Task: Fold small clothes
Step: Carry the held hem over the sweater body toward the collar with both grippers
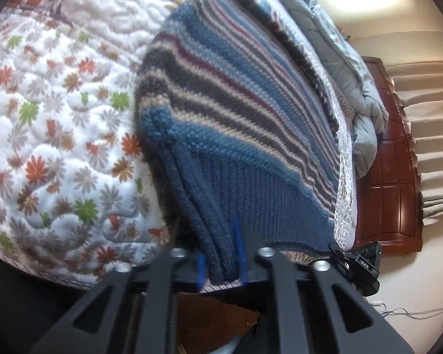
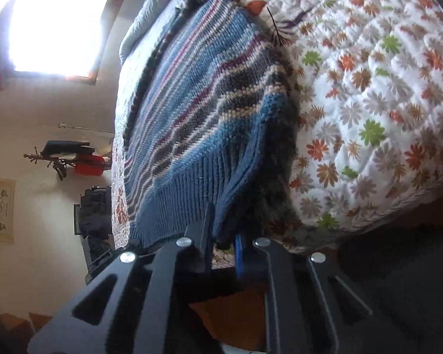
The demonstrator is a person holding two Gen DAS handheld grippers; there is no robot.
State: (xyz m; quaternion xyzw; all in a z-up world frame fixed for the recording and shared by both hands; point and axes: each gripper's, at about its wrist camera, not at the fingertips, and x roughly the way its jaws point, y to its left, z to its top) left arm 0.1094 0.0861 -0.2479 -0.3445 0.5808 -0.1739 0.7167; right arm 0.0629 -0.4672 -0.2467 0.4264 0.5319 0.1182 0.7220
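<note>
A knitted sweater (image 1: 227, 112) in blue with grey, cream and maroon stripes lies on a flower-print quilt (image 1: 59, 124) at the bed's near edge. My left gripper (image 1: 221, 265) is shut on the bunched ribbed hem at one corner of the sweater, with blue pads either side of the folds. In the right wrist view the same sweater (image 2: 209, 112) stretches away from me. There my right gripper (image 2: 224, 244) is shut on the hem's other corner, the knit pinched between its blue pad and black finger. The other gripper (image 1: 360, 262) shows at the sweater's far hem corner.
The quilt (image 2: 369, 103) covers the bed beside the sweater. A grey duvet (image 1: 360, 103) is heaped at the far end against a dark wooden headboard (image 1: 398, 177). A bright window (image 2: 56, 26), a coat rack (image 2: 68, 159) and a dark shelf (image 2: 94, 218) stand by the wall.
</note>
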